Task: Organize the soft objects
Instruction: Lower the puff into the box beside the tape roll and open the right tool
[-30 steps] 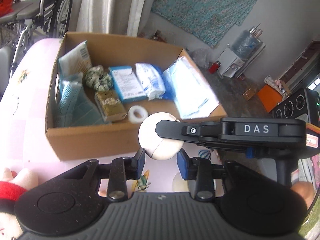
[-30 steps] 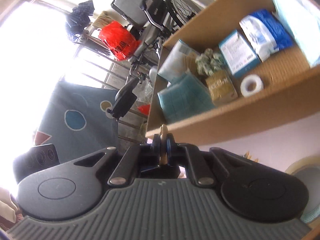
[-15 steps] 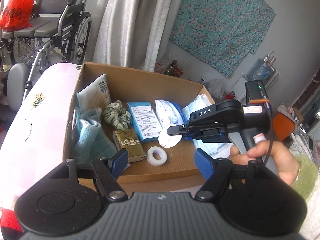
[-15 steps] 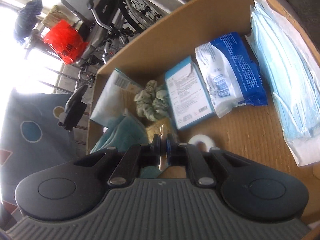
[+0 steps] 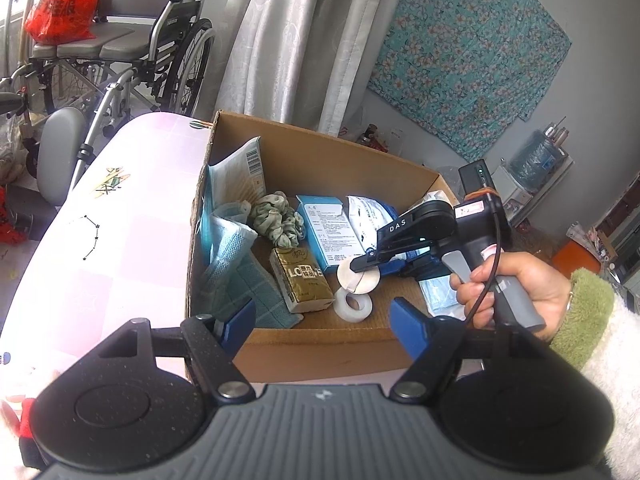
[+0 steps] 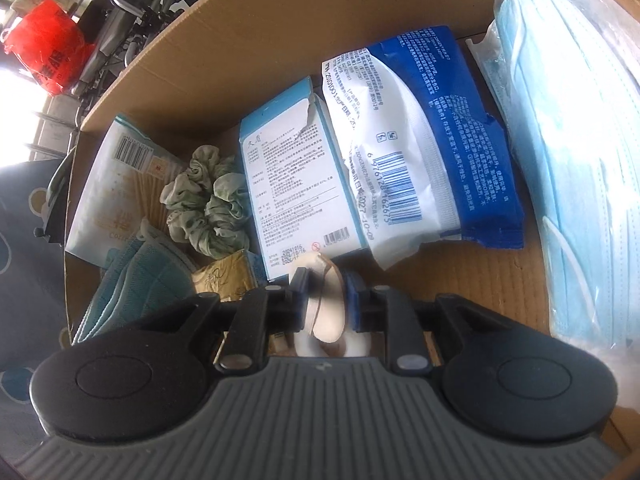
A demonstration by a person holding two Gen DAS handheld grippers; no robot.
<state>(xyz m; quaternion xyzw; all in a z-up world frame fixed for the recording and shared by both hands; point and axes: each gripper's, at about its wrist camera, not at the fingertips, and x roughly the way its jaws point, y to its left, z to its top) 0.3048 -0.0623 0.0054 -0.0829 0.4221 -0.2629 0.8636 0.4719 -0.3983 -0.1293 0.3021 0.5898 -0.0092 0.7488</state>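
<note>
A cardboard box [image 5: 320, 354] stands on the pink table [image 5: 100, 248]. My right gripper [image 5: 358, 266] reaches into the box from the right, holding a white round pad [image 5: 362, 280] just above a white tape roll [image 5: 354, 303]. In the right wrist view the pad [image 6: 325, 304] sits between the slightly parted jaws of the right gripper [image 6: 326, 296]. My left gripper [image 5: 322, 322] is open and empty in front of the box's near wall.
The box holds a green scrunchie [image 5: 276, 222], a light blue carton [image 5: 328, 232], a blue and white pack [image 6: 420, 140], face masks [image 6: 568, 140], a gold tissue pack [image 5: 300, 280] and teal cloths [image 5: 240, 276]. A wheelchair [image 5: 132, 64] stands behind the table.
My right gripper carried the pad from in front of the box down into it, and its jaws have parted slightly. My left gripper opened, let go of the pad and drew back.
</note>
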